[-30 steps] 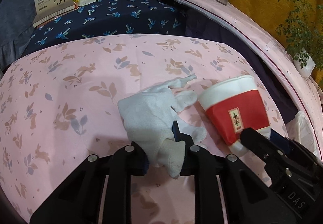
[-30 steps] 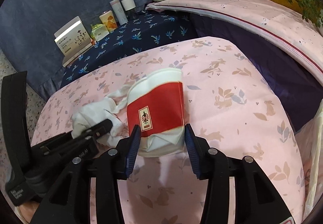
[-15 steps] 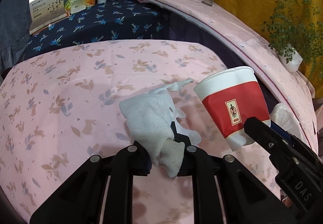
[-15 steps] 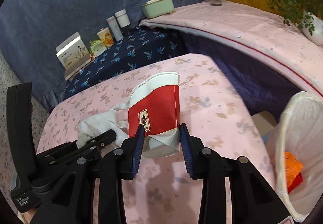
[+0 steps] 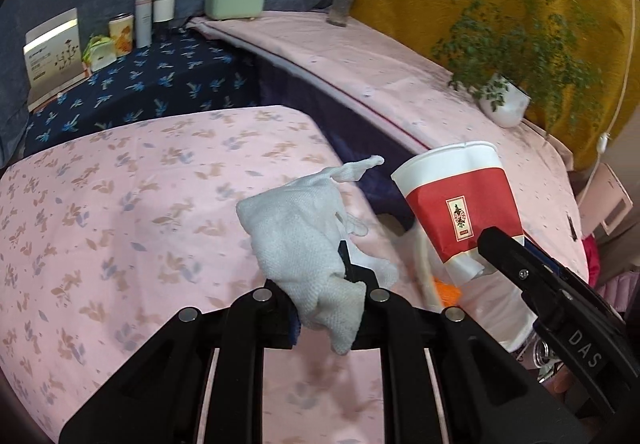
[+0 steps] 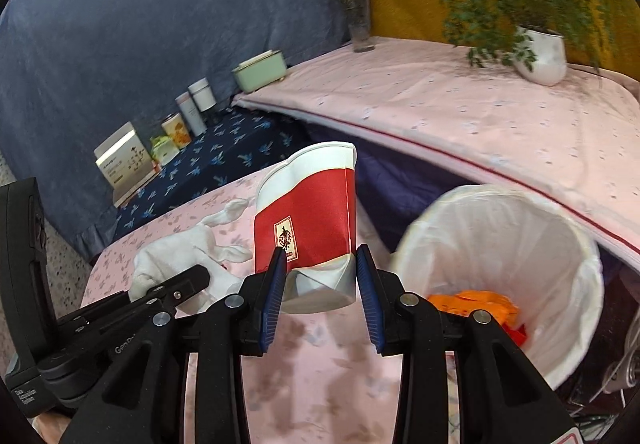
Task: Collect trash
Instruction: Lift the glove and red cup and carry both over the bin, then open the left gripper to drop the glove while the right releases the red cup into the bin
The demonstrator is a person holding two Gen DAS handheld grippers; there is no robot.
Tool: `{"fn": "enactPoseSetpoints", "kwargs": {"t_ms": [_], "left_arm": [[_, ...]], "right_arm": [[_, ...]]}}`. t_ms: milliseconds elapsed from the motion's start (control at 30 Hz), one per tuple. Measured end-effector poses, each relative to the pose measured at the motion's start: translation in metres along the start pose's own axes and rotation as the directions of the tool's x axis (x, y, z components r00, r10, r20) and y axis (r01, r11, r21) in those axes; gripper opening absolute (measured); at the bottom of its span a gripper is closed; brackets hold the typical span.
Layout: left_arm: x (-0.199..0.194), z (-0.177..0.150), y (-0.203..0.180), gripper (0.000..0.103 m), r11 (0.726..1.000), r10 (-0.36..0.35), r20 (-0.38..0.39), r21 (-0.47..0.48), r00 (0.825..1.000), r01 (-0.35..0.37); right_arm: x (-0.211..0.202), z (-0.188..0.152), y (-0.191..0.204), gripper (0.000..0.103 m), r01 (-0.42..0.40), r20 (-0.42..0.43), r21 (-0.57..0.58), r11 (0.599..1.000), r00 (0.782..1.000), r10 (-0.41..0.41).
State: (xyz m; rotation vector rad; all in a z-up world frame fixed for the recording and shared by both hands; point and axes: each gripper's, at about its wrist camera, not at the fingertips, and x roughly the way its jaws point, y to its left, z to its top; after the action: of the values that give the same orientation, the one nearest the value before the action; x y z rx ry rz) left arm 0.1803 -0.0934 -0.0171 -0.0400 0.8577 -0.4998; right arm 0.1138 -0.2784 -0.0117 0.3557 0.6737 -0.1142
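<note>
The white-lined bin [image 6: 500,276] has swung into the right of the right wrist view, orange scraps at its bottom — a second ago only bedding showed, so both loads look close to the drop. The right gripper [image 6: 322,286] clamps a red-and-white paper cup [image 6: 308,220], its base crumpled, at centre frame. The left gripper [image 5: 330,296], nearly closed, pinches a rumpled white cloth [image 5: 300,236] — lifted off the pink sheet [image 5: 120,212].

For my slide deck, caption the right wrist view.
Right gripper clamps a crushed red paper cup beside the lined trash bin.
</note>
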Motion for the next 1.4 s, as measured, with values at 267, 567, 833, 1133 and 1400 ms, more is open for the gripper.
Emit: {"fn": "enactPoseSetpoints", "kwargs": {"t_ms": [267, 567, 833, 1133, 1400], "left_arm": [[-0.001, -0.008, -0.077, 0.014, 0.993, -0.068, -0.014, 0.097, 0.998, 0.069], [0.013, -0.014, -0.146, 0.014, 0.972, -0.125, -0.052, 0.192, 0.991, 0.133], [0.033, -0.015, -0.171, 0.026, 0.966, -0.147, -0.092, 0.2, 0.985, 0.163], [0.044, -0.012, -0.169, 0.037, 0.971, -0.121, -0.098, 0.194, 0.988, 0.139], [0.047, -0.012, -0.163, 0.038, 0.976, -0.097, -0.097, 0.186, 0.991, 0.114]], "right_arm": [[-0.044, -0.001, -0.07, 0.034, 0.067, 0.051, 0.078, 0.995, 0.996, -0.071], [-0.07, -0.002, -0.126, 0.034, 0.113, 0.08, 0.156, 0.981, 0.989, -0.127], [-0.072, 0.001, -0.155, 0.034, 0.136, 0.08, 0.19, 0.972, 0.985, -0.154], [-0.058, 0.007, -0.161, 0.035, 0.134, 0.068, 0.195, 0.972, 0.986, -0.15], [-0.048, 0.007, -0.156, 0.035, 0.123, 0.054, 0.186, 0.975, 0.989, -0.135]]}}
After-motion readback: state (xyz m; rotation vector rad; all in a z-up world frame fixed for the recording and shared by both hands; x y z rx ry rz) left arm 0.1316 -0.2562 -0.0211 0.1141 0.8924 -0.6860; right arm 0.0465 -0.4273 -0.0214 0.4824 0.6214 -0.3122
